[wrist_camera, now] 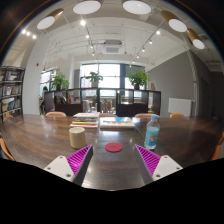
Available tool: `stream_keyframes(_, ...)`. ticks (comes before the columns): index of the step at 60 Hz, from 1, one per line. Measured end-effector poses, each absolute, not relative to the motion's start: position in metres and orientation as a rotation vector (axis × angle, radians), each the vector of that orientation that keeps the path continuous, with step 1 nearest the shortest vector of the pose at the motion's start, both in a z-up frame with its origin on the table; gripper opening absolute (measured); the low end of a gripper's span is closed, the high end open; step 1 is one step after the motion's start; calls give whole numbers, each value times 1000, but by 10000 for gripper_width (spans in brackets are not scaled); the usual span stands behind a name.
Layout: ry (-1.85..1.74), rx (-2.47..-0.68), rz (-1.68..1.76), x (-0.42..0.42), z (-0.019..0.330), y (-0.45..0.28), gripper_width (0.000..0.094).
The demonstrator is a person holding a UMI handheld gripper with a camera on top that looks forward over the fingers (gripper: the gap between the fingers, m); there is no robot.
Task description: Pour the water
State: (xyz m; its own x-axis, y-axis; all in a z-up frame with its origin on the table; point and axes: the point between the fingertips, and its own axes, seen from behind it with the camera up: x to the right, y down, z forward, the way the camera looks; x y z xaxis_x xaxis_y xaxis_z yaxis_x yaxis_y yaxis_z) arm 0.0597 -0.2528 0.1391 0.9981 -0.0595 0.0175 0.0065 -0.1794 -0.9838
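Approach step, nothing poured yet: the gripper is wide open and empty, the water bottle right of centre, cream cup left, so next swing right to grasp

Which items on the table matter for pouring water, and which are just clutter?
Job:
- water bottle, blue, upright, just ahead of the claw's right finger
- cup, pale, upright, just ahead of the left finger
- claw, open, holding nothing

Lying about:
- red disc, flat on the table between and ahead of the fingers
- stacked books further back
- chairs beyond the table
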Motion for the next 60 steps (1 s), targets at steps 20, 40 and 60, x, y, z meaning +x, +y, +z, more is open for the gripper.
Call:
stream_keyframes(20,86,-1739,-230,239,104,-146,836)
stream_keyframes(40,102,-1727,-251,287,99,-33,807)
stream_keyframes(60,153,-1665,-260,296,97,-19,328)
